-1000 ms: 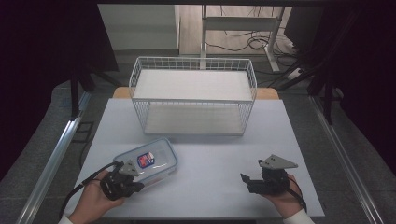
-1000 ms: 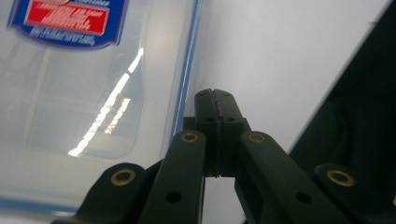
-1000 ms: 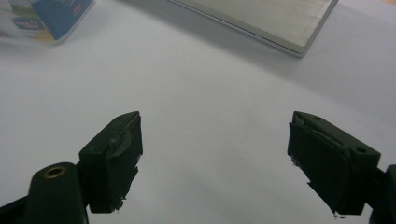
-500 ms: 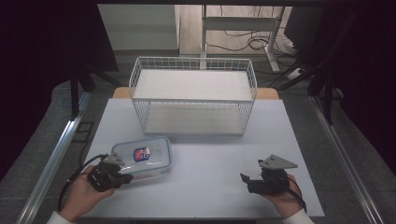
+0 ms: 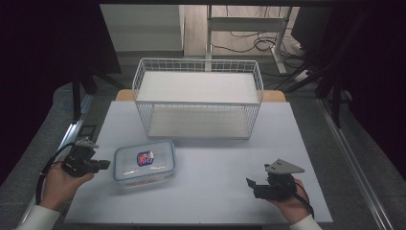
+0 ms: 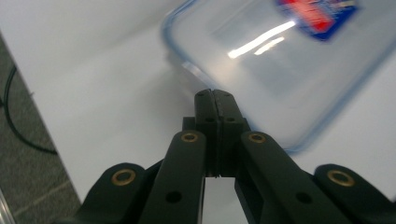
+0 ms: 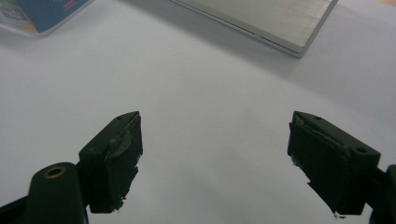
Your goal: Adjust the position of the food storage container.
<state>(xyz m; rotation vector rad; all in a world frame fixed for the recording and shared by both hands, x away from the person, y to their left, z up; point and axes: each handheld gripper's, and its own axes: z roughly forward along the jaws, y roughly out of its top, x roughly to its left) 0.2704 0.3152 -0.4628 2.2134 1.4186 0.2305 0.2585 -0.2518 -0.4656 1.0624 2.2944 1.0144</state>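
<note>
Front left of the counter [image 5: 287, 143]: lidded box [image 5: 145, 162] lies flat, just beside my left gripper [image 5: 106, 164], jaws together on nothing. I'd spread them before going for its rim. Right gripper [image 5: 249, 184] jaws apart, idle. Counter edge close on the left; wire basket [image 5: 198, 98] well behind, open room between

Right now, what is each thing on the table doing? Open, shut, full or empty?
Plastic box: lid on, flat on the table, nothing holding it.
Wire basket: upright, empty.
Left gripper: fingers shut together with nothing between them, beside the box.
Right gripper: fingers wide open, holding nothing.
</note>
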